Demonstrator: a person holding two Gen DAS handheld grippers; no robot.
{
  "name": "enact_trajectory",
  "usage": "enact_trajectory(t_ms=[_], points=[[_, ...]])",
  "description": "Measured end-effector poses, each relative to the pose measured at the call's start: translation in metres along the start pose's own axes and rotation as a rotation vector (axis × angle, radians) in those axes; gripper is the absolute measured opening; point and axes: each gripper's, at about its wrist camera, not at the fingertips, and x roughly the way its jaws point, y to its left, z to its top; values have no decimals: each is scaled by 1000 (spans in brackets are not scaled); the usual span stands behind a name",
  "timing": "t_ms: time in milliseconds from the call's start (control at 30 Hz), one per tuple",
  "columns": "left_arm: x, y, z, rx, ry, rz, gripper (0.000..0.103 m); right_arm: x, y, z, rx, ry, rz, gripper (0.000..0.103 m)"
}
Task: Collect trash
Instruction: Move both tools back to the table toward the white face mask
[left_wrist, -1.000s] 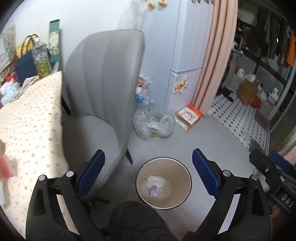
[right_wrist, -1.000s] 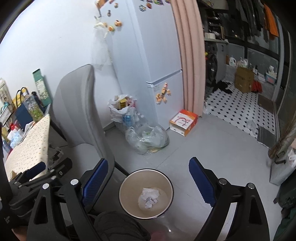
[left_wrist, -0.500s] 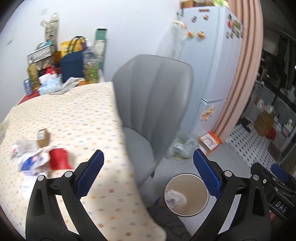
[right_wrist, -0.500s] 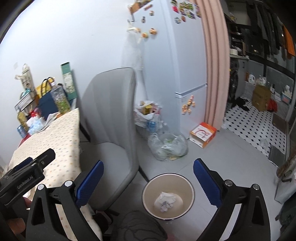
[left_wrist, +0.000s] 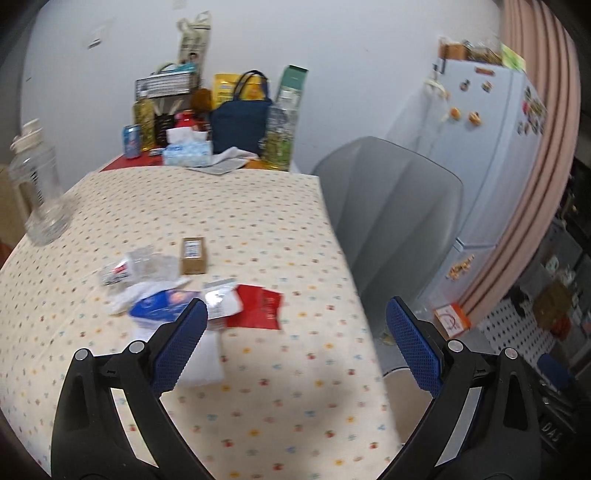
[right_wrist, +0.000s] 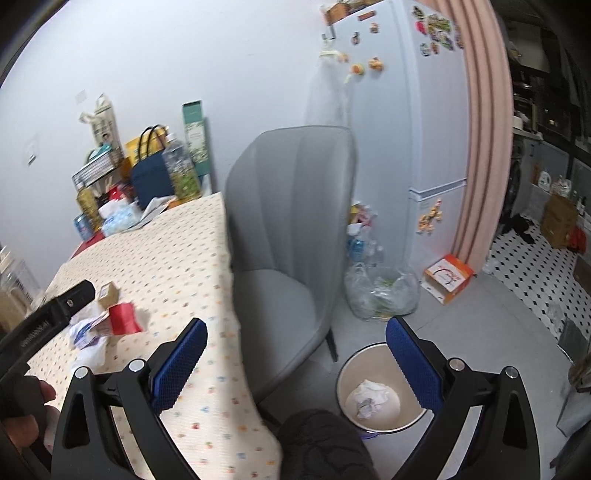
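Note:
A heap of trash lies on the dotted tablecloth: a red wrapper, a blue and white packet, clear crumpled plastic and a small brown box. My left gripper is open and empty, just above the table before the heap. My right gripper is open and empty, over the chair and floor. The round bin on the floor holds crumpled white paper. The red wrapper also shows in the right wrist view.
A grey chair stands between table and bin. A clear jar stands at the table's left edge. Bags, bottles and a tissue pack crowd the table's far end. A full plastic bag and an orange box lie by the fridge.
My left gripper has swung left from over the bin to over the table, facing the trash heap. My right gripper has turned slightly left, so the table edge shows now.

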Motion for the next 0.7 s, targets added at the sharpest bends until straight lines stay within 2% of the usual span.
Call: enact_trajectory(t_ms=[367,700], points=[[-5,55,-18,-55,26,89,96,12,49,-10,-64,36,70,95],[17,76,-38,-78,106,117,96,22,68,-21,-106,61,74,95]])
